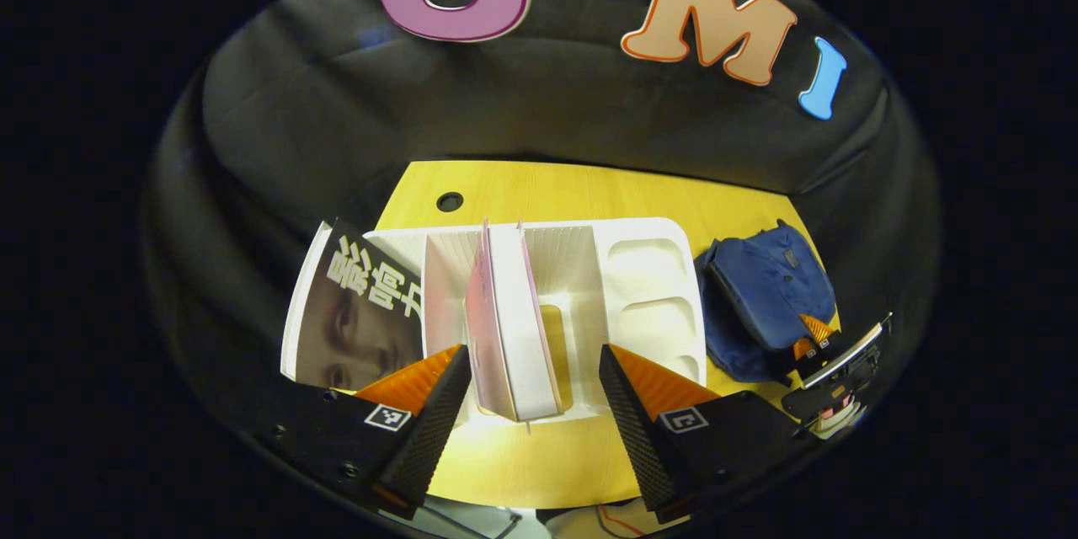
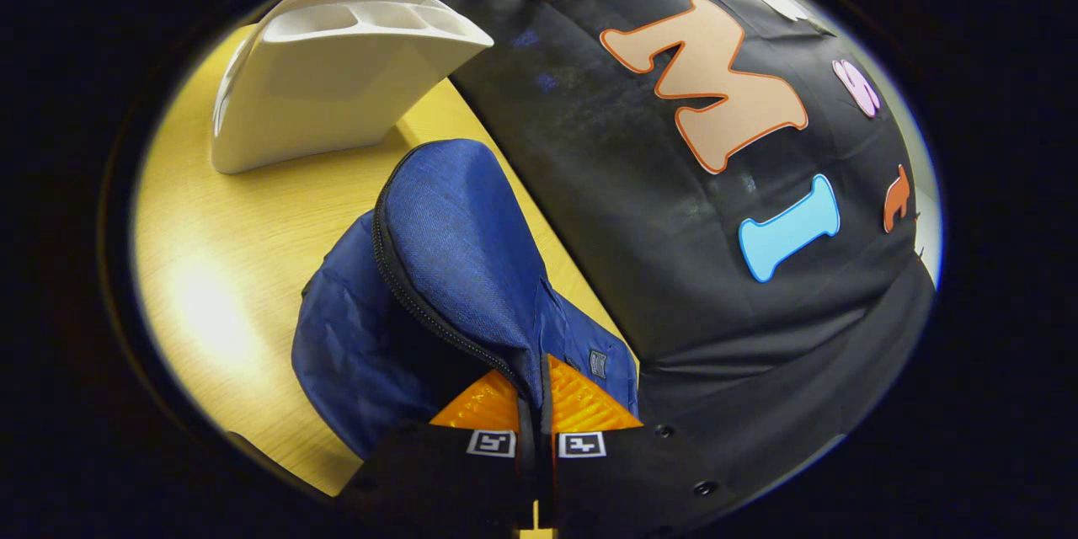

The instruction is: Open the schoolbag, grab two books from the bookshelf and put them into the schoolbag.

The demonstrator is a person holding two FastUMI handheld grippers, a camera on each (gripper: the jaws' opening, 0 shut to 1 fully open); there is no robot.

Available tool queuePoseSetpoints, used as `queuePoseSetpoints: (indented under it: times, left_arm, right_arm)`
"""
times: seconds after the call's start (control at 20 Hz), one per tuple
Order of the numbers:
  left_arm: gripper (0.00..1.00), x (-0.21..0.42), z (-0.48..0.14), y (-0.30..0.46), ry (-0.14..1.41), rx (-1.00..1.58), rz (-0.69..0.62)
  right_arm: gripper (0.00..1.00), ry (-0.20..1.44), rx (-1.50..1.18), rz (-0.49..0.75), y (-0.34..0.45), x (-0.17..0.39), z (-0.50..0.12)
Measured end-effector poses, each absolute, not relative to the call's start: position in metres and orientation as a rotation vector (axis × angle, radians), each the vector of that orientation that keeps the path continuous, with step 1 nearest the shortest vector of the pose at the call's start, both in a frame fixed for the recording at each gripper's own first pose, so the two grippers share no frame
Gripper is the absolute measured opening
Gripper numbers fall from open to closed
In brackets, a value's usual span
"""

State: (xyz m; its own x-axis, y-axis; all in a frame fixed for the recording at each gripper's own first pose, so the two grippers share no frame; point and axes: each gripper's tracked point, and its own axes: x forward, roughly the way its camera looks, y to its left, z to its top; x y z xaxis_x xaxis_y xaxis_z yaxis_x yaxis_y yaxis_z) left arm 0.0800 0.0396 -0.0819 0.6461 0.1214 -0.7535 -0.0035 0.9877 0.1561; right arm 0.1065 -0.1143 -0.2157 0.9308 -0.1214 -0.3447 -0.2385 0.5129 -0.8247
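Observation:
A white bookshelf stands on the yellow table. A pink and white book stands upright in its middle slot. My left gripper is open, one finger on each side of that book, with gaps to its covers. A second book with a dark photo cover leans at the shelf's left end. The blue schoolbag lies to the right of the shelf. In the right gripper view, my right gripper is shut on the schoolbag's zipped flap edge and holds it raised.
A round cable hole sits near the table's far edge, behind the shelf. The shelf's right part has shallow empty trays. In the right gripper view, the bookshelf stands beyond the bag, with bare table between them. The black cloth wall runs close behind.

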Motion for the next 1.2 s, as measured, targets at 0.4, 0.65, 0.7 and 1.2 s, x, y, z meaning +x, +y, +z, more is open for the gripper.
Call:
queuePoseSetpoints:
  times: [0.4,0.65,0.7,1.2]
  left_arm:
    - [0.82,0.088,-0.118,0.065,1.124,0.182,0.061]
    - [0.75,0.088,-0.135,0.072,1.216,0.135,0.069]
    - [0.73,0.086,-0.138,0.072,1.240,0.113,0.070]
    - [0.55,0.088,-0.135,0.099,1.344,0.177,0.097]
  right_arm:
    - [0.05,0.372,-1.018,0.074,-0.118,0.106,-0.211]
    - [0.05,0.372,-1.019,0.079,-0.118,0.107,-0.212]
    - [0.05,0.370,-1.022,0.081,-0.118,0.107,-0.210]
    - [0.05,0.368,-1.029,0.087,-0.118,0.108,-0.211]
